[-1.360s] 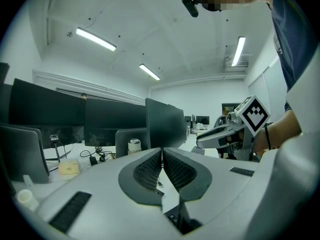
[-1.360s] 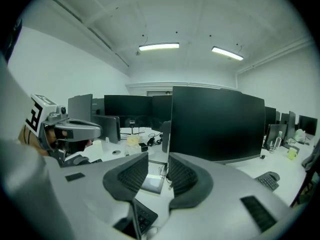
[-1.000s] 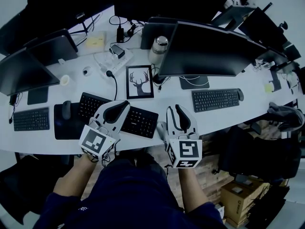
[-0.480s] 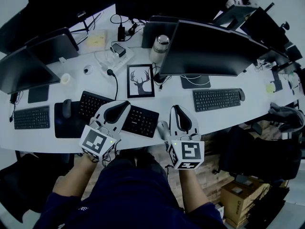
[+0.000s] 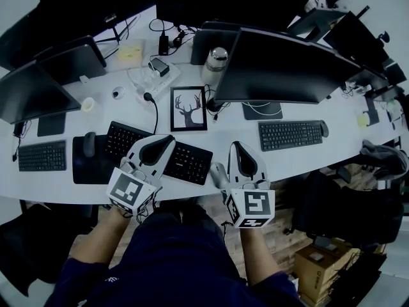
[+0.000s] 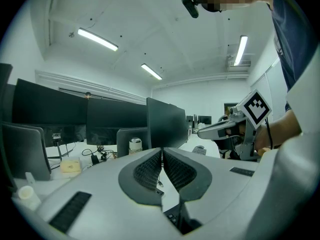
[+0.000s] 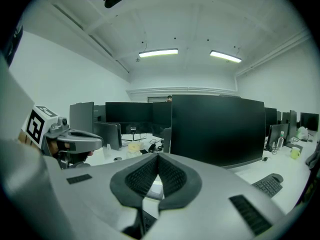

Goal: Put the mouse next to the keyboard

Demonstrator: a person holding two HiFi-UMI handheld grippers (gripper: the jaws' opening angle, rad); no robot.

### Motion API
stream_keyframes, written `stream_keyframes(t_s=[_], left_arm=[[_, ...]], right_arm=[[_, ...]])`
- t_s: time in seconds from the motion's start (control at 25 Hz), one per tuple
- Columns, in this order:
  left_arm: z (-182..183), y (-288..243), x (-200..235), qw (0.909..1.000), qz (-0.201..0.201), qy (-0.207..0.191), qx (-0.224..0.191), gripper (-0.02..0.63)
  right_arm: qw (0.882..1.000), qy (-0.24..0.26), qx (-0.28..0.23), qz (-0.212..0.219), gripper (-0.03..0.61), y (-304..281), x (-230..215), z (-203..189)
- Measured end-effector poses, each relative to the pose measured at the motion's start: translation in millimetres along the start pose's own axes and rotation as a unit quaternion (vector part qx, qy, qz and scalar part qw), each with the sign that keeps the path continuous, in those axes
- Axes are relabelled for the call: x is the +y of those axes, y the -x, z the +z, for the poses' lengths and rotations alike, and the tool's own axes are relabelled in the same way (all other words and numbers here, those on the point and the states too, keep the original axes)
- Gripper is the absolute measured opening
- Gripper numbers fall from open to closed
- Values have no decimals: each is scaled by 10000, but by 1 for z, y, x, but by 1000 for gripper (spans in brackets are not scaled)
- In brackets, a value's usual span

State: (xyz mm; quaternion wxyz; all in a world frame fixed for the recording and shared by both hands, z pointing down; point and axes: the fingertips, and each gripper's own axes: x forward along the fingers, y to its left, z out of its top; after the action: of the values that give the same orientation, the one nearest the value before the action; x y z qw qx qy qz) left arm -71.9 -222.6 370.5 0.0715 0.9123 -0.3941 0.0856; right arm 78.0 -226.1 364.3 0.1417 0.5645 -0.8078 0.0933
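A black keyboard (image 5: pixel 185 160) lies on the white desk (image 5: pixel 236 132) in front of me. A pale, rounded mouse (image 5: pixel 217 173) sits just off its right end, beside my right gripper. A dark mouse (image 5: pixel 89 145) rests on a black pad (image 5: pixel 86 168) left of the keyboard. My left gripper (image 5: pixel 160 147) hovers over the keyboard, shut and empty (image 6: pixel 162 151). My right gripper (image 5: pixel 237 147) is right of the keyboard. Its jaws are closing, the pads meet and nothing is between them (image 7: pixel 158 156).
A framed deer picture (image 5: pixel 188 109) and a metal bottle (image 5: pixel 215 60) stand behind the keyboard. A large monitor (image 5: pixel 281 69) rises at the right, with a second keyboard (image 5: pixel 289 134) and mouse (image 5: pixel 324 127) below it. A third keyboard (image 5: pixel 41 158) lies far left.
The right gripper's jaws have narrowed from partly open to shut. Both grippers stay in nearly the same place.
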Motion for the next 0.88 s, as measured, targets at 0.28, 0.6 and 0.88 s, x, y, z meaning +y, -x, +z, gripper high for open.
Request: stream_keyframes(t_s=[0.28,0.6,0.88], left_arm=[[6,-2,-1,10000,16,7,-69,38],[4,-3,-1,10000,83,9,-20,38],[4,-5,1,9999,153,4,13,38]], right_arm=[[9998,-47,-78,157,3,1,-2,4],[9989,-278,-30,375,2,-1,-8,-3],[9982,-367,85,460,2,-6,-11,-8]])
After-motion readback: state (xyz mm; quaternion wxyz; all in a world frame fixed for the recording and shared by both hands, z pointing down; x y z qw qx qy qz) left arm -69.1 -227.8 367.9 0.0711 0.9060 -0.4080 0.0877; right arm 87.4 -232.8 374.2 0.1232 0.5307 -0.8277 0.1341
